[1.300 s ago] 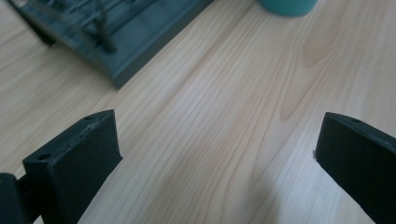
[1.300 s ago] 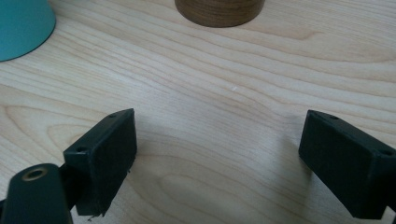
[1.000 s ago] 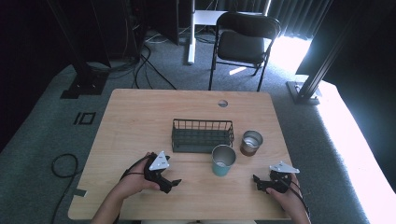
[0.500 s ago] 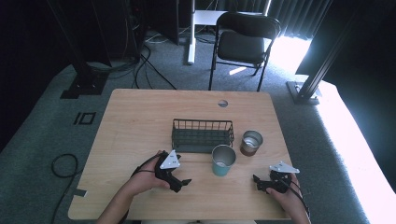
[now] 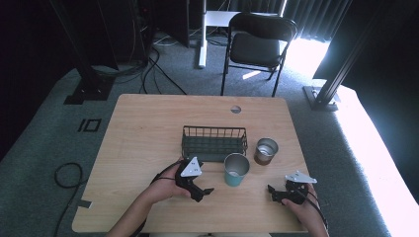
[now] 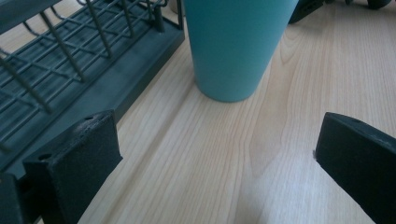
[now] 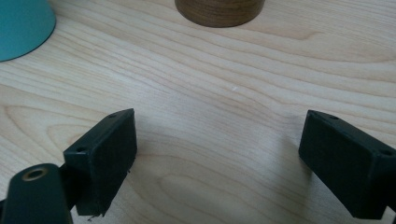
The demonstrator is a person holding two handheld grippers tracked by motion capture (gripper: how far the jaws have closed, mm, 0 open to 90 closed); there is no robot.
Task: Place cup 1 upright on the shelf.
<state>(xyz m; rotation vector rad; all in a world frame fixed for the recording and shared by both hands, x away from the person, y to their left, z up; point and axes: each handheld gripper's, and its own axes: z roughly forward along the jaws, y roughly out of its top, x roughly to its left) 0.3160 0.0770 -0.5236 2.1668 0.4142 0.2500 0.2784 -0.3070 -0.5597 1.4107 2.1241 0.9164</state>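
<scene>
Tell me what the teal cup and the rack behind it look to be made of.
Teal cup: looks like metal with a matte teal coating outside; its inside shows bare silvery grey in the high view. Rack: dark coated wire, judging by the thin welded bars in a grid, on a flat dark base that may be metal or plastic.

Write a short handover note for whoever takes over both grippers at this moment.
Left gripper: open, empty, jaws pointed at the teal cup, not touching it.
Right gripper: open, empty, low over the table, facing the brown cup.
Both cups stand upright in front of the wire basket, teal one on the left; the basket looks empty.
Done: nothing gripped yet.
Left: probably close the left gripper on the teal cup; the brown cup is untouched.
</scene>
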